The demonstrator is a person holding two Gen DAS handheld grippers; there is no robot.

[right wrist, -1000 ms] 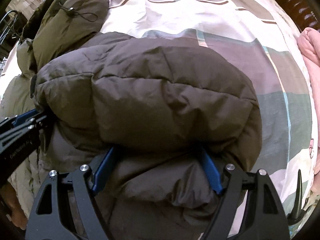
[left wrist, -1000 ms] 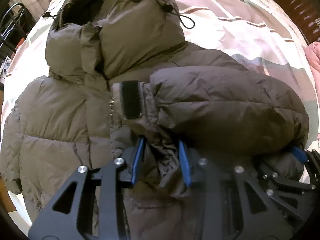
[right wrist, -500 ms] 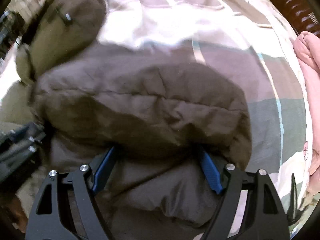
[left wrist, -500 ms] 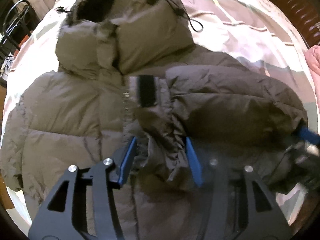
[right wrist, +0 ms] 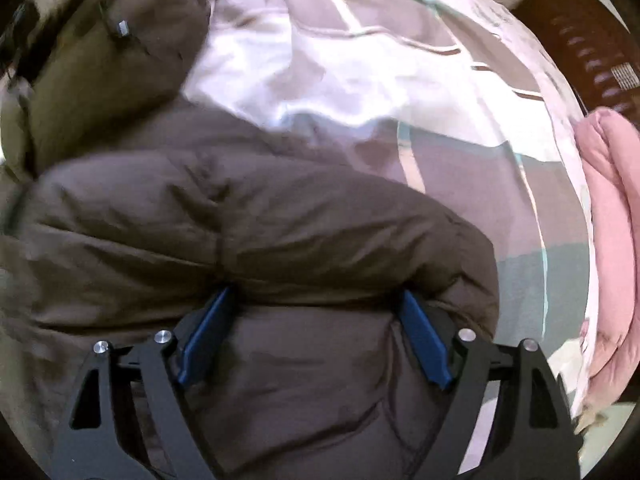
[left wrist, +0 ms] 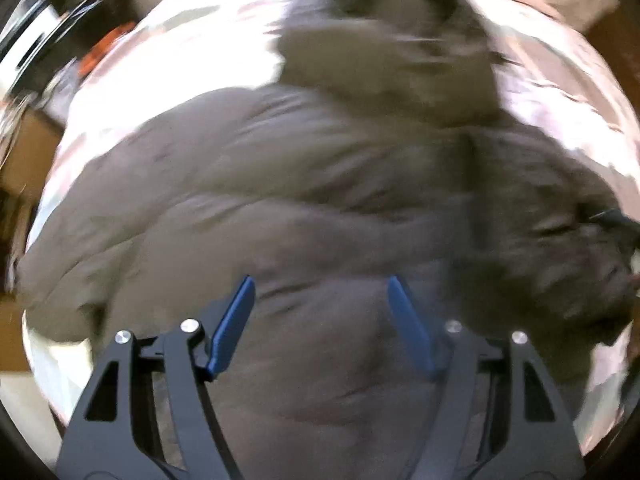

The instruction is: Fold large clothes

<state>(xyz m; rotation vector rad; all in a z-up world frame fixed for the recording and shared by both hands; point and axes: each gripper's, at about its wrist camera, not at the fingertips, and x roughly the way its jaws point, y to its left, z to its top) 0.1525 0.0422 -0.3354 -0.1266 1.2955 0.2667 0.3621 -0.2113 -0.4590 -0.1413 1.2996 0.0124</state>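
A grey-brown hooded puffer jacket lies front-up on the bed, its hood at the far end. One sleeve is folded across the chest; it is the darker mass on the right of the blurred left wrist view. My left gripper hangs over the jacket's body, its jaws opening and holding nothing. My right gripper stands wide, opening slightly. Its blue fingertips are tucked under the sleeve's near bulge, with jacket fabric lying loose between them.
A patterned bedsheet stretches beyond the jacket. A pink garment is piled at the bed's right edge, with a dark wooden headboard behind. Blurred furniture and an orange object stand off the bed's left side.
My left gripper let go of the sleeve cuff, opened and swept left over the jacket's body. The right gripper shifted slightly; the folded sleeve stays across the chest.
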